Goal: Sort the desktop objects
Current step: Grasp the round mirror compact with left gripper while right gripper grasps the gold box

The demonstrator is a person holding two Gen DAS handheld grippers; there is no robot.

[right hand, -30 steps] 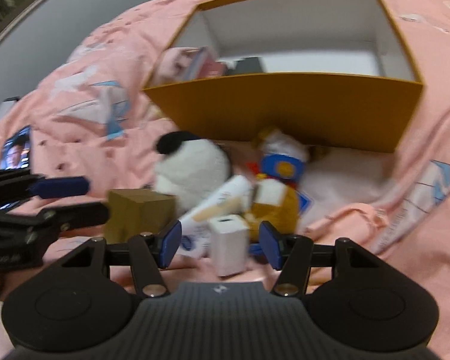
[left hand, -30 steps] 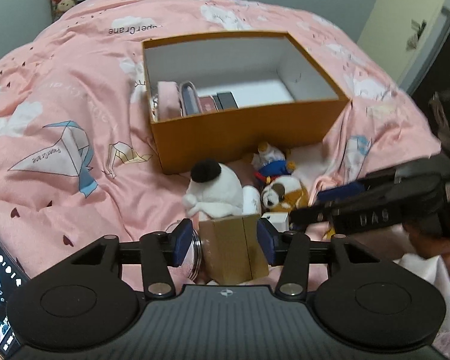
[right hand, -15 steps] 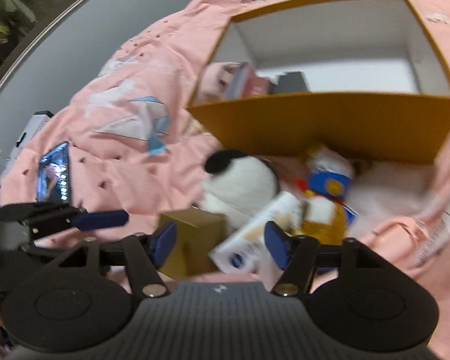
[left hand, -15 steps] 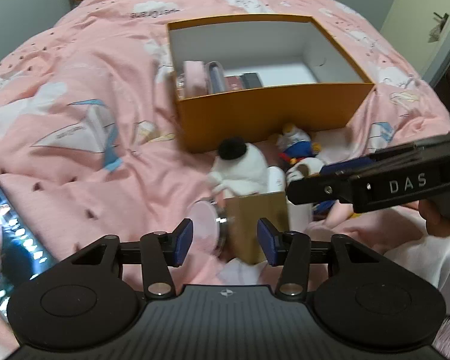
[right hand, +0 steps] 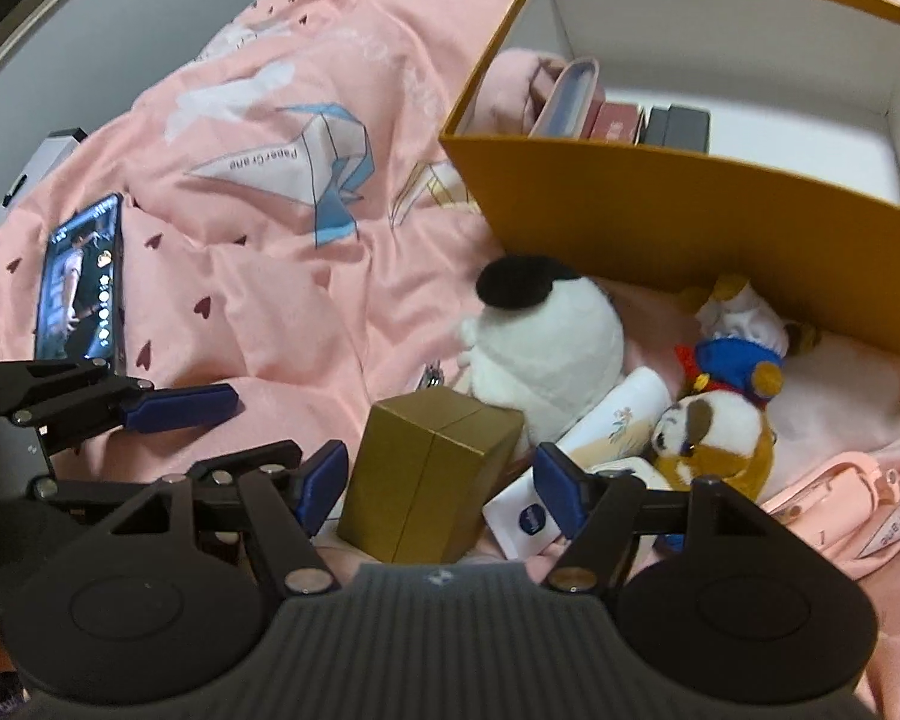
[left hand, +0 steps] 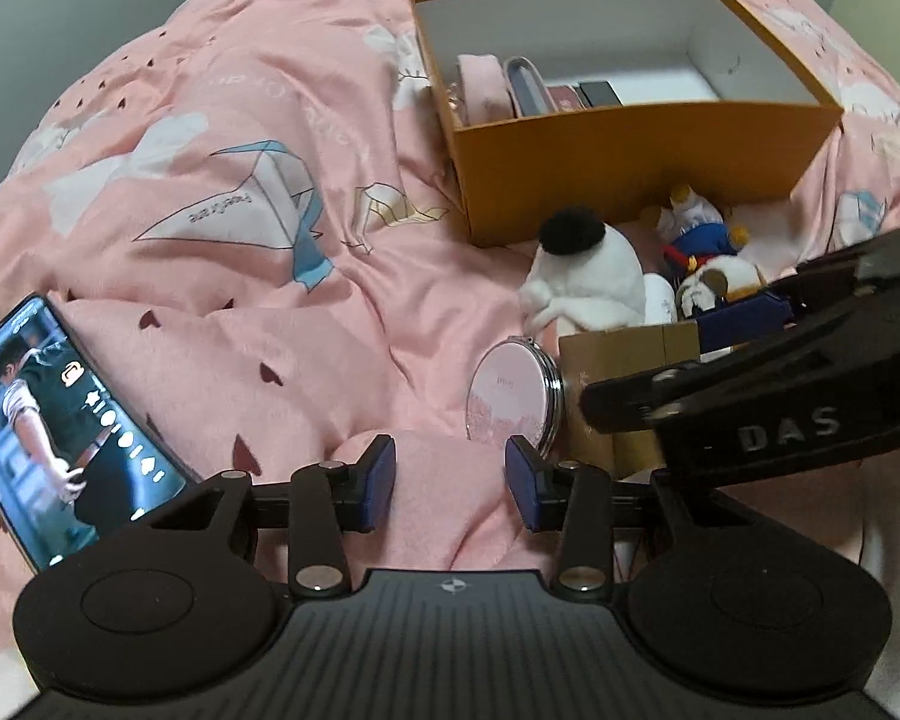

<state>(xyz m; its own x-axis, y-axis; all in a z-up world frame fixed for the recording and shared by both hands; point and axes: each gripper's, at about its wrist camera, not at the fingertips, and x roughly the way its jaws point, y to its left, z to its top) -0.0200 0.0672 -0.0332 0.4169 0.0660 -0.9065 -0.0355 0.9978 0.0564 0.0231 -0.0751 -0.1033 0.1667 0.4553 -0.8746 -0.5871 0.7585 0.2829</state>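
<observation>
A gold-brown box (right hand: 432, 480) stands on the pink bedding between the open fingers of my right gripper (right hand: 444, 480), not clamped. It also shows in the left wrist view (left hand: 618, 360), partly behind the right gripper's fingers. My left gripper (left hand: 450, 480) is open and empty over the bedding, left of a round pink mirror (left hand: 513, 393). The orange storage box (right hand: 660, 204) sits behind, holding several small cases at its left end. A white plush (right hand: 546, 348), a cream tube (right hand: 612, 420), a dog plush (right hand: 714, 438) and a blue-dressed doll (right hand: 738, 354) lie before it.
A lit phone (left hand: 48, 438) lies on the bedding at the left; it also shows in the right wrist view (right hand: 84, 288). A pink strap (right hand: 840, 486) lies at the right. The bedding is soft and wrinkled.
My left gripper let go of the gold-brown box and pulled back to the left. My right gripper moved left from the white charger and now straddles the gold-brown box.
</observation>
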